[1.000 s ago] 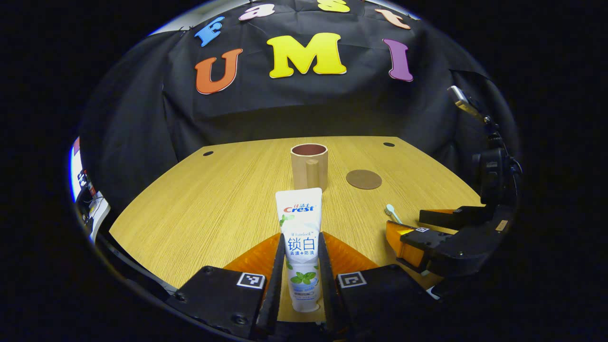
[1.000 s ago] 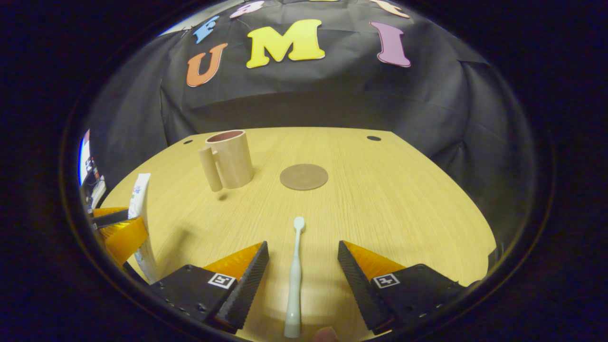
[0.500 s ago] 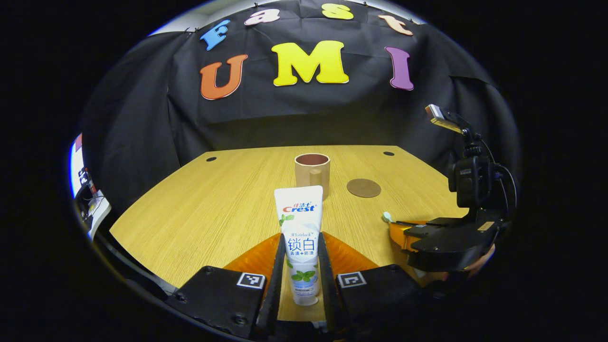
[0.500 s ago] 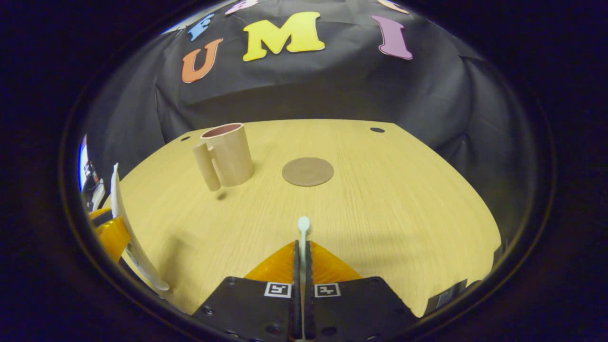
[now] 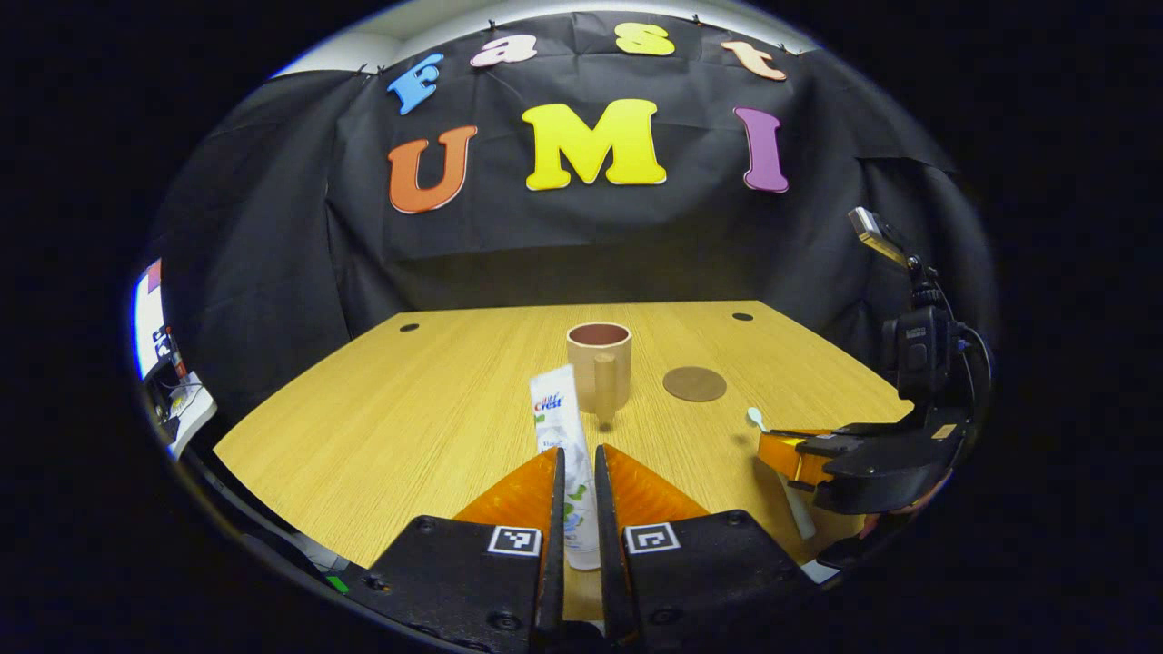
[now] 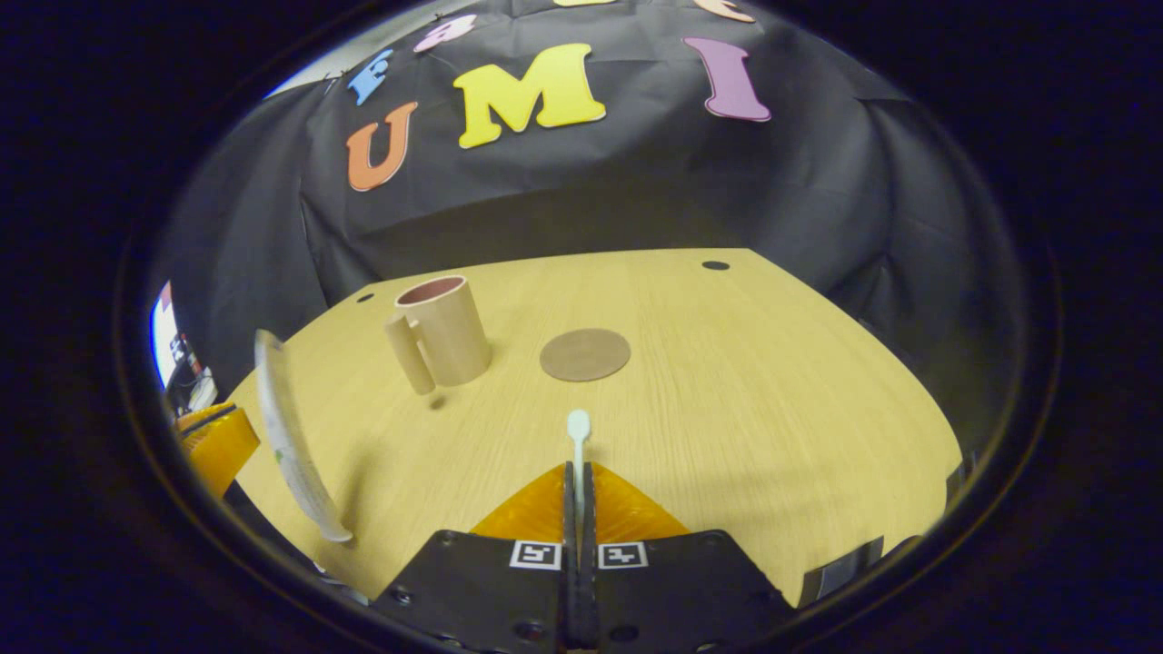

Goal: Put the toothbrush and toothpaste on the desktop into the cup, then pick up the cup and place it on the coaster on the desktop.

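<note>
Toothpaste [image 5: 565, 454] clamped in left gripper [image 5: 575, 463], toothbrush [image 6: 578, 445] clamped in right gripper [image 6: 578, 481]

Sharp, evenly lit desktop [image 5: 436, 409]; fisheye bends edges; soft short shadows.

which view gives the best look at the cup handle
The right gripper view: the cup stands side-on there, so its handle sticks out clear of the wall. In the left gripper view the handle faces the camera, flat against the cup, with the toothpaste close beside it.
</note>
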Demonstrator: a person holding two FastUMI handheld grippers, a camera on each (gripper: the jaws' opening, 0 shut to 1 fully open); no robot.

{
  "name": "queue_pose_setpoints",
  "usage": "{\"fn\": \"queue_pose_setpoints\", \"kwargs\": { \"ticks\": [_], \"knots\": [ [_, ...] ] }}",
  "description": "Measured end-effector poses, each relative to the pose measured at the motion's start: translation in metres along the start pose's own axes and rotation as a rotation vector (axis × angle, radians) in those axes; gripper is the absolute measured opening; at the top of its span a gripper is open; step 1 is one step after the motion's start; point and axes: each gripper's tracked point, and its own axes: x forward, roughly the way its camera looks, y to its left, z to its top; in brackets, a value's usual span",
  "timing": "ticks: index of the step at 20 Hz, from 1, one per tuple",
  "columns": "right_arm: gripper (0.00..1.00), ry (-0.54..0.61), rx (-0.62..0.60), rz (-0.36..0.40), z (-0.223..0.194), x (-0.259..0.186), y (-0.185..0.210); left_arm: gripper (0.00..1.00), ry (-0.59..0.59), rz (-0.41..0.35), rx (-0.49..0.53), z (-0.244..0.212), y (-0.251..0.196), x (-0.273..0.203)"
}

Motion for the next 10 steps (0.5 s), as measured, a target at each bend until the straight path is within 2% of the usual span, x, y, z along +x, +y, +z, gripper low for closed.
{"fn": "queue_pose_setpoints", "kwargs": {
  "ticks": [2, 4, 5, 6, 7, 8, 10],
  "knots": [
    [0.00, -0.004, 0.005, 0.010, 0.000, -0.003, -0.001, 0.19, -0.012, 0.011, 0.001, 0.002, 0.003, 0.004],
    [0.00, -0.009, 0.012, 0.020, 0.001, -0.006, -0.002, 0.19, 0.075, -0.041, -0.025, -0.017, -0.007, 0.012],
    [0.00, -0.012, 0.017, 0.024, 0.002, -0.007, -0.003, 0.41, 0.115, -0.055, -0.040, -0.027, -0.009, 0.015],
    [0.00, -0.013, 0.025, 0.028, 0.001, -0.006, -0.004, 0.53, 0.148, -0.067, -0.052, -0.035, -0.011, 0.016],
    [0.00, -0.012, 0.034, 0.031, 0.002, -0.006, -0.005, 0.77, 0.175, -0.076, -0.064, -0.041, -0.012, 0.019],
    [0.00, -0.014, 0.040, 0.035, 0.002, -0.006, -0.005, 0.85, 0.201, -0.083, -0.074, -0.047, -0.014, 0.021],
    [0.00, -0.026, 0.042, 0.040, 0.005, -0.009, -0.006, 0.96, 0.272, -0.100, -0.106, -0.063, -0.017, 0.028]
  ]
}}
